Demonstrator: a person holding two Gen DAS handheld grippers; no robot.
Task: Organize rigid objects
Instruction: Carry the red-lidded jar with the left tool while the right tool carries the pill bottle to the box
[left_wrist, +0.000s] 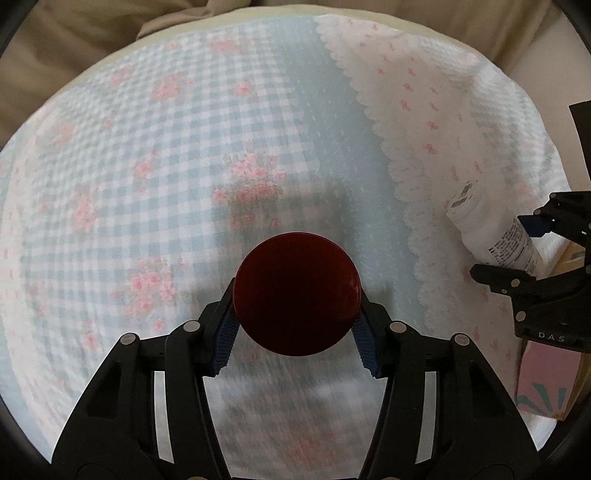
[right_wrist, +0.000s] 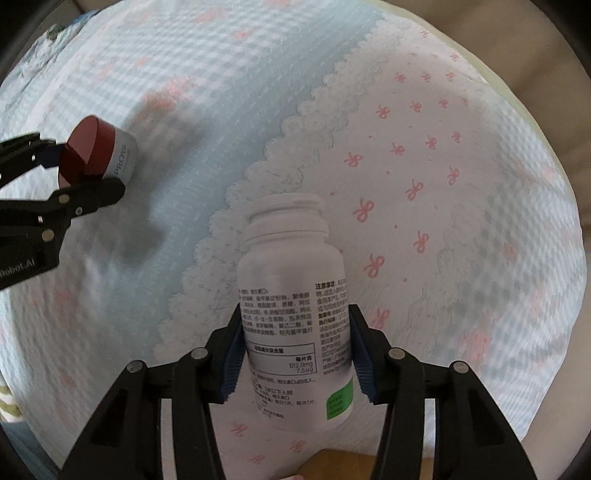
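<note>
My left gripper (left_wrist: 295, 325) is shut on a small jar with a dark red lid (left_wrist: 297, 293), held above the patterned cloth; in the right wrist view the jar (right_wrist: 99, 149) shows a red lid and white body at the left. My right gripper (right_wrist: 295, 350) is shut on a white pill bottle (right_wrist: 291, 306) with printed text and a green patch, its capless neck pointing away. In the left wrist view the bottle (left_wrist: 495, 232) shows at the right edge, between the right gripper's fingers (left_wrist: 495, 277).
A blue-checked, pink-flowered cloth (left_wrist: 147, 166) with a white scalloped section (right_wrist: 424, 166) covers the surface. A pink box (left_wrist: 543, 380) sits at the right edge of the left wrist view. Beige upholstery (left_wrist: 74, 48) lies beyond the cloth.
</note>
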